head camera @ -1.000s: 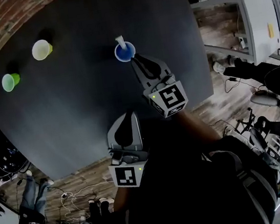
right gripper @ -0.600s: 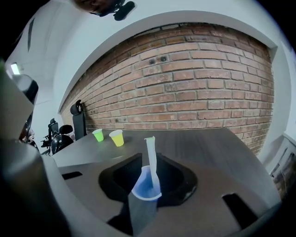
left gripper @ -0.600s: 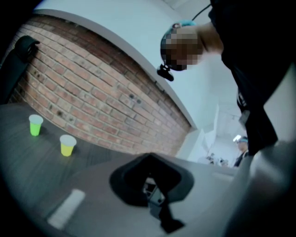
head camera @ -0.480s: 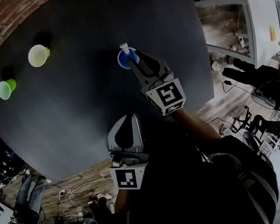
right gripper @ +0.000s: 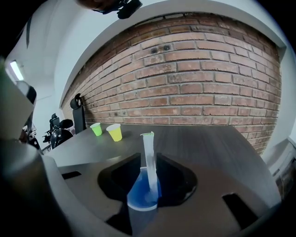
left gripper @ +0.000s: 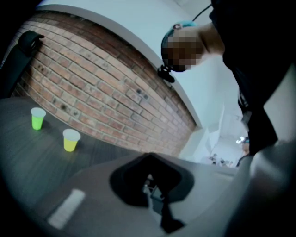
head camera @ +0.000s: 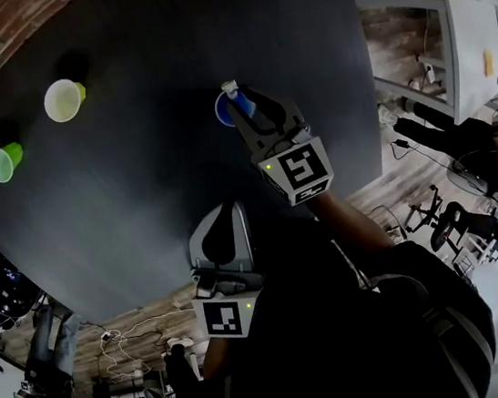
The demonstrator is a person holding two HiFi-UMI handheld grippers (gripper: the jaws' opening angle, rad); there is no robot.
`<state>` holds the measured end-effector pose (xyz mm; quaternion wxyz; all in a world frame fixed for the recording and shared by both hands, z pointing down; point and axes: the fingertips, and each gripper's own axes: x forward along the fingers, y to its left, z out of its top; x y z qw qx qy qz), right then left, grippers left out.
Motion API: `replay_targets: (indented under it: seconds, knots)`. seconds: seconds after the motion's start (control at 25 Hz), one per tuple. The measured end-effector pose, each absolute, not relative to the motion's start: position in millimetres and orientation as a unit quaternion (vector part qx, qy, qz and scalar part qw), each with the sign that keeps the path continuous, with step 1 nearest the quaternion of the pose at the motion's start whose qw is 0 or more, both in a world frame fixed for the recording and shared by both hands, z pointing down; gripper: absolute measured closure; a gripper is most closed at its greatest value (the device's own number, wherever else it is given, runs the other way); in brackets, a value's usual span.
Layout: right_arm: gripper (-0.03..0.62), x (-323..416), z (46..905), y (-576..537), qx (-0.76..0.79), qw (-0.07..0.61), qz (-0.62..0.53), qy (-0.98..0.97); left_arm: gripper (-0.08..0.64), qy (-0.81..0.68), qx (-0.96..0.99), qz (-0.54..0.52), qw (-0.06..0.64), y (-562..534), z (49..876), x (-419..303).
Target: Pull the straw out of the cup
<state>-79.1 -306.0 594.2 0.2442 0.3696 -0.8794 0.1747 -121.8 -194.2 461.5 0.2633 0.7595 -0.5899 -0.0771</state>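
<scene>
The blue cup [head camera: 222, 112] stood upright on the dark table [head camera: 158, 206], and the white straw [right gripper: 149, 162] was inside it, its top well above the rim. The right gripper [head camera: 240, 104] was at the cup with its jaws a little apart, and the straw rose between them. The left gripper [head camera: 232, 207] hung well apart, over the table's near edge, its jaws together and holding nothing. A yellow cup [head camera: 62, 100] and a green cup [head camera: 3, 164] stood far to the left.

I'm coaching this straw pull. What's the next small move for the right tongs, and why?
Probably pinch the straw just above the rim of the blue cup. It stands right at the tips of the right tongs, it is seated in the cup, and a firm clamp on it isn't evident.
</scene>
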Motion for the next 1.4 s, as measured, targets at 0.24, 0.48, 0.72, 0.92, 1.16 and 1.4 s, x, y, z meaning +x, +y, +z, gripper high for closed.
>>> replay_targets:
  seconds: [0.24,0.48,0.72,0.92,1.16,1.4]
  knots:
    - [0.502,-84.5,600.9,-307.5,0.367,0.255,0.175,-0.877,0.555,-0.590,0.756,-0.077,0.272,-193.9,467.6,-127.3]
    - [0.503,-86.7,605.1,-310.7,0.370,0.263,0.169,-0.875,0.555,-0.588,0.755,-0.081,0.278,-193.7,473.9,-130.2]
    - [0.530,-83.0,608.5,-313.2,0.374,0.273,0.164,-0.871,0.555,-0.589,0.754,-0.083,0.278,-195.4,475.3,-130.2]
    - [0.548,-80.1,609.3,-315.2,0.377,0.277,0.166,-0.868,0.555,-0.591,0.753,-0.085,0.275,-195.0,472.8,-130.2]
    - [0.549,-78.9,602.3,-316.4,0.383,0.271,0.164,-0.868,0.555,-0.595,0.752,-0.087,0.271,-190.7,467.2,-133.5]
    - [0.549,-79.9,589.8,-315.5,0.388,0.259,0.160,-0.870,0.555,-0.598,0.754,-0.086,0.259,-184.4,457.9,-135.7]
